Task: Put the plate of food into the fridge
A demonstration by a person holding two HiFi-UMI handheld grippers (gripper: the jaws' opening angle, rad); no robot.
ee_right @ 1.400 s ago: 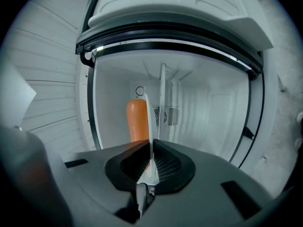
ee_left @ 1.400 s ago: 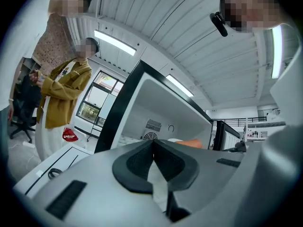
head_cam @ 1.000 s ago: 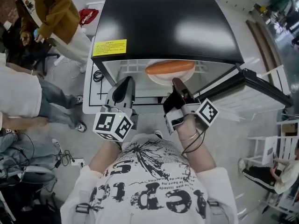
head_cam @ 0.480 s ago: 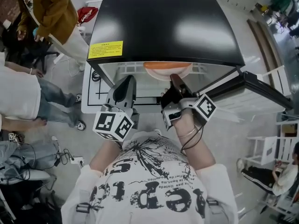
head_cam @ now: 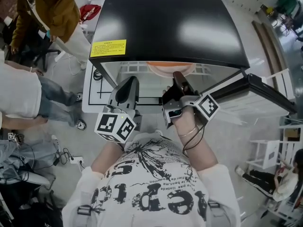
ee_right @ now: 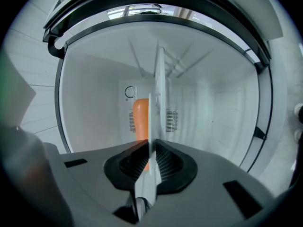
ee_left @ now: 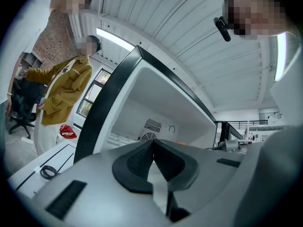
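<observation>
Two fingers [ee_right: 166, 162] of the right gripper [ee_right: 150, 148] flank the near rim of the plate [ee_right: 159, 93], with the pads close against it on both sides. The jaws have just been opening, and the rim stands between them. The gripper is rolled, so in the right gripper view the plate shows edge-on as a thin white line. Orange food [ee_right: 140, 119], long and smooth, lies on the plate past the fingertips. Plate and food are inside the fridge [ee_right: 94, 103], with white walls all round and a vent [ee_right: 171, 120] on the back wall.

Head view: the right gripper [head_cam: 178, 78] reaches level into the open front. The plate [head_cam: 158, 70] is mostly under the fridge's black top; only its near edge and a strip of food [head_cam: 168, 64] show. A wire shelf [head_cam: 135, 70] lies just left of the plate. Cannot tell whether the plate bears on it.

Left gripper [ee_left: 152, 144]: fingers together, nothing between them. In the head view the left gripper [head_cam: 128, 86] is held just outside the fridge front, beside the right one and apart from the plate.

The fridge top is glossy, with a yellow label [head_cam: 110, 48] at its front left corner. The door [head_cam: 258, 91] is swung open to the right. A bystander [head_cam: 52, 6] in a mustard jacket stands left of the fridge.
</observation>
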